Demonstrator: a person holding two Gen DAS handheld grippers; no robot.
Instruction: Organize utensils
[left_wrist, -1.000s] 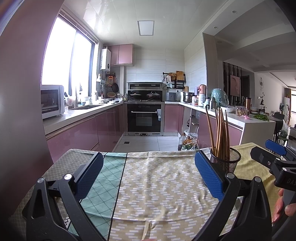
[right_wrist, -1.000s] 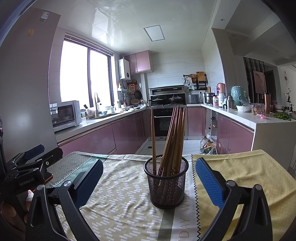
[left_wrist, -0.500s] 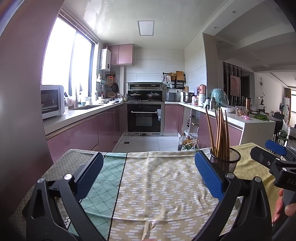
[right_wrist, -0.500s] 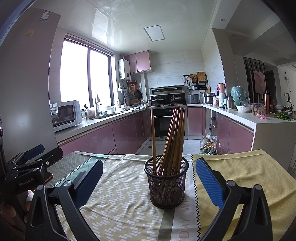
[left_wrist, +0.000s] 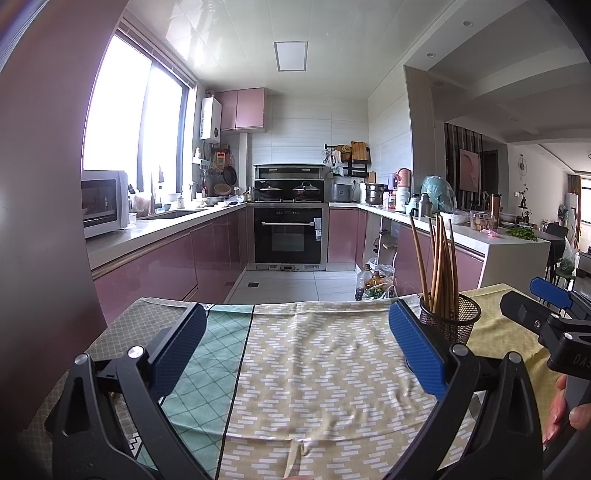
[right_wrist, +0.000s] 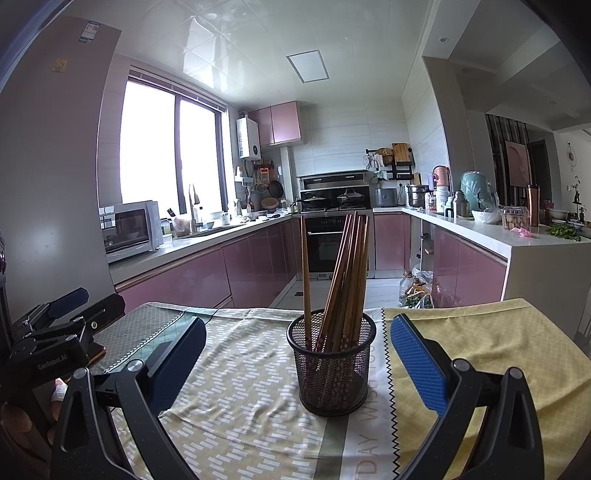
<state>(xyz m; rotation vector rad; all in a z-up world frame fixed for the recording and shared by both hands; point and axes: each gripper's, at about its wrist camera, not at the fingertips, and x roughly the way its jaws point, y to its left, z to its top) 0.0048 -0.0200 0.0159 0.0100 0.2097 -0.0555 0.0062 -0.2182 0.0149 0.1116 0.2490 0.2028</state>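
Note:
A black mesh cup (right_wrist: 331, 369) stands upright on the cloth-covered table (right_wrist: 480, 332). Several brown wooden chopsticks (right_wrist: 345, 273) stand in it, one leaning left apart from the bunch. My right gripper (right_wrist: 297, 350) is open and empty, its blue pads (right_wrist: 417, 363) either side of the cup and a little nearer than it. In the left wrist view the cup (left_wrist: 450, 319) is at the right, behind my open, empty left gripper (left_wrist: 295, 343). The right gripper (left_wrist: 546, 314) shows at that view's right edge; the left gripper (right_wrist: 51, 332) shows at the right wrist view's left edge.
The table carries patterned cloths: teal (left_wrist: 207, 354), beige (left_wrist: 325, 354), yellow (right_wrist: 498, 343). Beyond the table's far edge is a kitchen with pink cabinets, an oven (left_wrist: 288, 236) and a microwave (left_wrist: 103, 203) on the left counter.

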